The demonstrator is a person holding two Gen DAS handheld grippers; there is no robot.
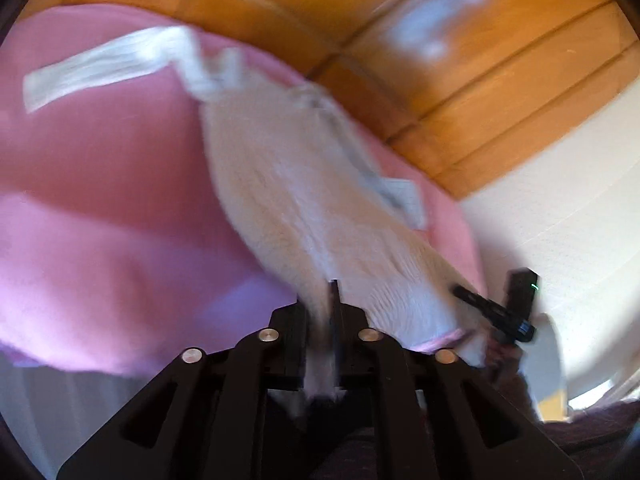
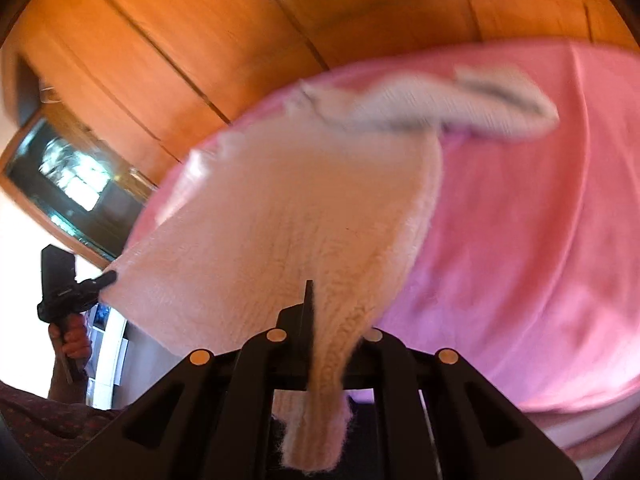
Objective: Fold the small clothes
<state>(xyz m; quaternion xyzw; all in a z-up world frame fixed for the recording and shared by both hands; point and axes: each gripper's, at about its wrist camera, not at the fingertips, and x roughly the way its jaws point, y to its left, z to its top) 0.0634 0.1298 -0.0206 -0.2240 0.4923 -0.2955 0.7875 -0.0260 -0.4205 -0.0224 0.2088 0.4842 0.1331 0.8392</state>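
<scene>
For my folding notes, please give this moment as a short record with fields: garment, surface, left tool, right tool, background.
garment: white knit piece, lifted at the near edge, far end with its sleeves on the cloth
surface: pink cloth
left tool: shut on one corner of the garment
right tool: shut on the other corner
background: wooden panels

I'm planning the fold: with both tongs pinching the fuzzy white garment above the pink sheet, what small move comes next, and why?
Probably carry both held corners forward over the garment's far part. The left tongs and right tongs each grip the white garment, its far end with sleeves apparently resting on the pink sheet.
</scene>
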